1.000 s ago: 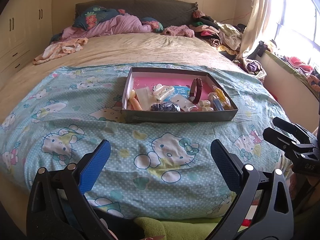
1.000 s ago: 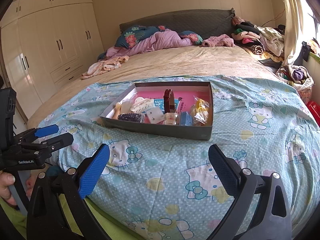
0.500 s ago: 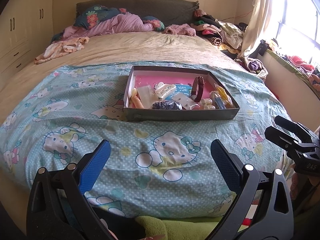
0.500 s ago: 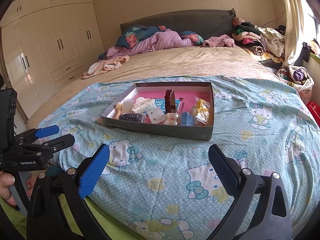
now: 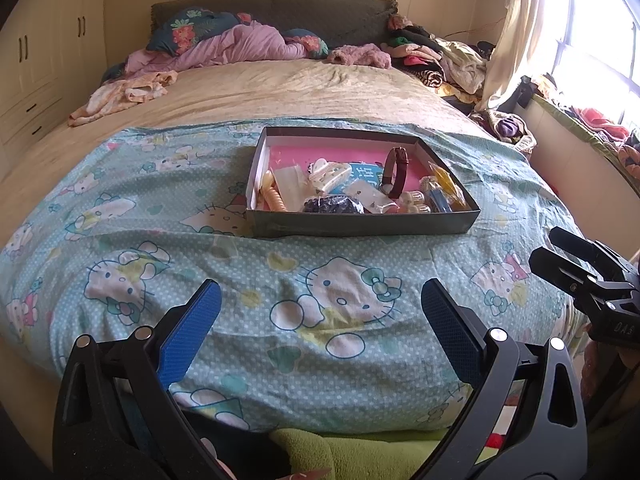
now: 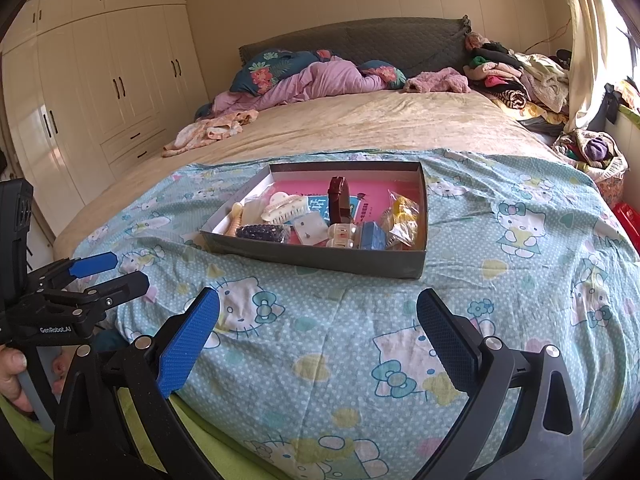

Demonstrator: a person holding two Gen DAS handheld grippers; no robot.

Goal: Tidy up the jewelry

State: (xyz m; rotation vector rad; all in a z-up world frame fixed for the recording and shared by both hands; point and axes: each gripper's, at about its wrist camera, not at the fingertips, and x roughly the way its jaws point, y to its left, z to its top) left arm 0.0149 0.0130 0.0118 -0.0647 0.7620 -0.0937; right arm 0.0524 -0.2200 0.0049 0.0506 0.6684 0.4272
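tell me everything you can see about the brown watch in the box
The brown watch has a dark reddish-brown strap, leather by the look, closed into a loop, with a small round pale-faced case at the bottom. It stands upright on edge inside the grey box, over the pink lining, among plastic packets and a white hair clip. Neither gripper touches it.

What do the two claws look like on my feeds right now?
Both are matte black frames with silver rivets and blue, textured pads: left claw, right claw. The left claw's body reads "GenRobot.AI" in white. No cables or sleeves visible.
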